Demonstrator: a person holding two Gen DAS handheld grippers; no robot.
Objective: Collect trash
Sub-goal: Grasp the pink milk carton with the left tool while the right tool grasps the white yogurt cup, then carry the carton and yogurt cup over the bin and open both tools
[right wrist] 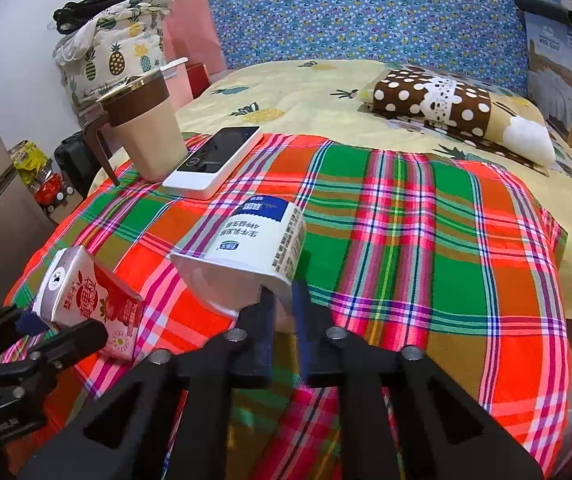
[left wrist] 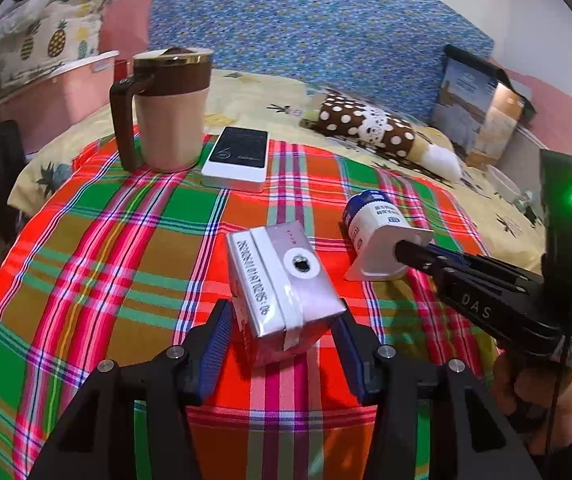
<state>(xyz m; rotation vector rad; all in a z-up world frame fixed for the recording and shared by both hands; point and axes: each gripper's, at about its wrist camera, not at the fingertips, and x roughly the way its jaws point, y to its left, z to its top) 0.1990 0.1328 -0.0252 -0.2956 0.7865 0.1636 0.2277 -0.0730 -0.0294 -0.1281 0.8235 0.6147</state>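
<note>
- left gripper [left wrist: 281, 340] straddles the carton [left wrist: 286, 292], jaws not clamped yet
- right gripper [right wrist: 281, 312] pinches the cup [right wrist: 253, 248] rim
- both pieces not binned yet, no bin visible

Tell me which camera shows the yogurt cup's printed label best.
Right wrist view: the yogurt cup lies close, its label text facing the lens. The left wrist view shows the cup smaller, rim toward the camera, label foreshortened.
</note>
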